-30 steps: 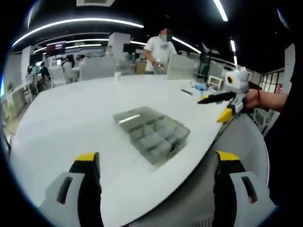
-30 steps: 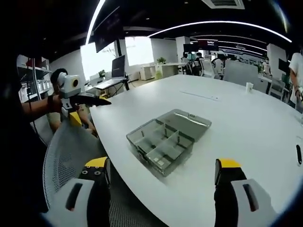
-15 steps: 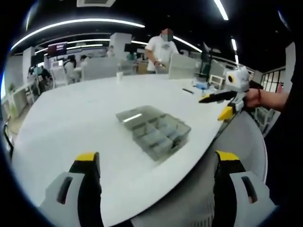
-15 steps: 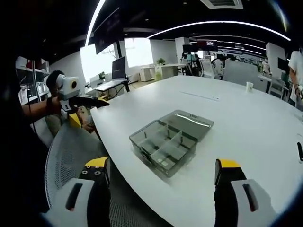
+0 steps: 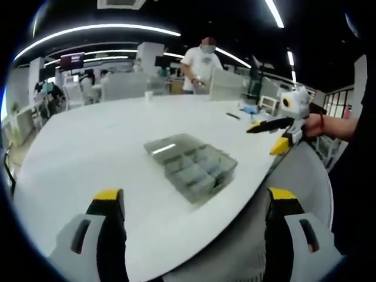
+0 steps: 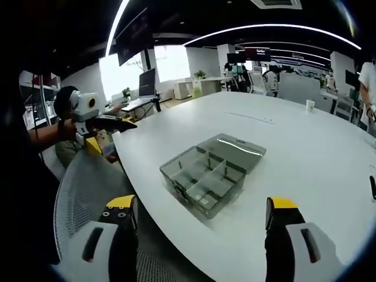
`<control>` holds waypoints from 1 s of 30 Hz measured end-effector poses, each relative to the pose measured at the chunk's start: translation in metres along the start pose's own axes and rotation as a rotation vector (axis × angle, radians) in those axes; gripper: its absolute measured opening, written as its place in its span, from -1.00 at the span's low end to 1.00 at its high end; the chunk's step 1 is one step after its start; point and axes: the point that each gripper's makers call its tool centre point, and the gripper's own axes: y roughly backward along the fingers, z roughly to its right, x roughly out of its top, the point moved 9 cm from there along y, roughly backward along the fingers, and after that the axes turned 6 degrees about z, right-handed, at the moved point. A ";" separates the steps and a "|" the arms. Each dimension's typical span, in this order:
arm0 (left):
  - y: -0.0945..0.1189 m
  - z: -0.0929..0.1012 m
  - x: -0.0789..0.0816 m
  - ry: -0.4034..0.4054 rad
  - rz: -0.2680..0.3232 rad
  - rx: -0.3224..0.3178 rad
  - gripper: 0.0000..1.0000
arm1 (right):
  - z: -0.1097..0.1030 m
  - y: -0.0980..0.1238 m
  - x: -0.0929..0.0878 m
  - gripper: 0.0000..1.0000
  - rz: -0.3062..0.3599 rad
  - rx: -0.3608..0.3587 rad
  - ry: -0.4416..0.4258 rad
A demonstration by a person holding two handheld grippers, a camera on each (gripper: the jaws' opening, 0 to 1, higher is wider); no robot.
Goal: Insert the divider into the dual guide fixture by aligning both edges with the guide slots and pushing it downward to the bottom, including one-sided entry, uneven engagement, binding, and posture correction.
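A clear grey compartment box (image 5: 191,165) lies on the white table (image 5: 88,135) near its edge, its lid folded open flat behind it. Thin grey dividers (image 6: 207,173) stand inside the box (image 6: 202,179) and split it into several cells. My left gripper (image 5: 194,235) is open and empty, held back from the box on the near side of the table edge. My right gripper (image 6: 200,235) is also open and empty, short of the box. The right gripper (image 5: 281,126) comes into the left gripper view from the right, held in a hand. The left gripper (image 6: 97,124) comes into the right gripper view from the left.
A grey mesh chair (image 6: 88,188) sits at the table edge below both grippers, also seen as the chair (image 5: 302,176). A paper cup (image 6: 309,107) and a dark object (image 6: 372,188) lie far across the table (image 6: 305,153). A person in a white shirt (image 5: 201,63) stands beyond it.
Both views have shifted slightly with the hands. The box has not moved on the table, and both grippers have stayed open and empty.
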 end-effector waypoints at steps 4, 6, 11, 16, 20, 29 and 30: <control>-0.001 -0.002 0.002 -0.009 -0.002 -0.001 0.98 | 0.000 -0.001 0.002 0.77 0.011 0.002 -0.006; -0.002 -0.002 0.002 0.004 0.001 -0.006 0.98 | 0.000 -0.001 0.001 0.77 0.002 0.008 -0.002; -0.004 0.001 0.002 -0.003 -0.008 -0.014 0.98 | 0.000 0.003 -0.003 0.77 0.000 0.003 -0.008; -0.008 0.010 -0.001 -0.045 -0.046 -0.023 0.98 | -0.002 0.005 -0.006 0.76 -0.010 0.000 -0.013; -0.008 0.009 -0.003 -0.026 -0.055 -0.023 0.98 | -0.003 0.006 -0.006 0.77 -0.004 -0.003 -0.013; -0.007 0.008 -0.007 -0.021 -0.060 -0.039 0.98 | -0.008 0.011 -0.008 0.76 -0.006 -0.006 -0.015; -0.007 0.008 -0.008 -0.019 -0.060 -0.040 0.98 | -0.008 0.012 -0.008 0.76 -0.007 -0.007 -0.014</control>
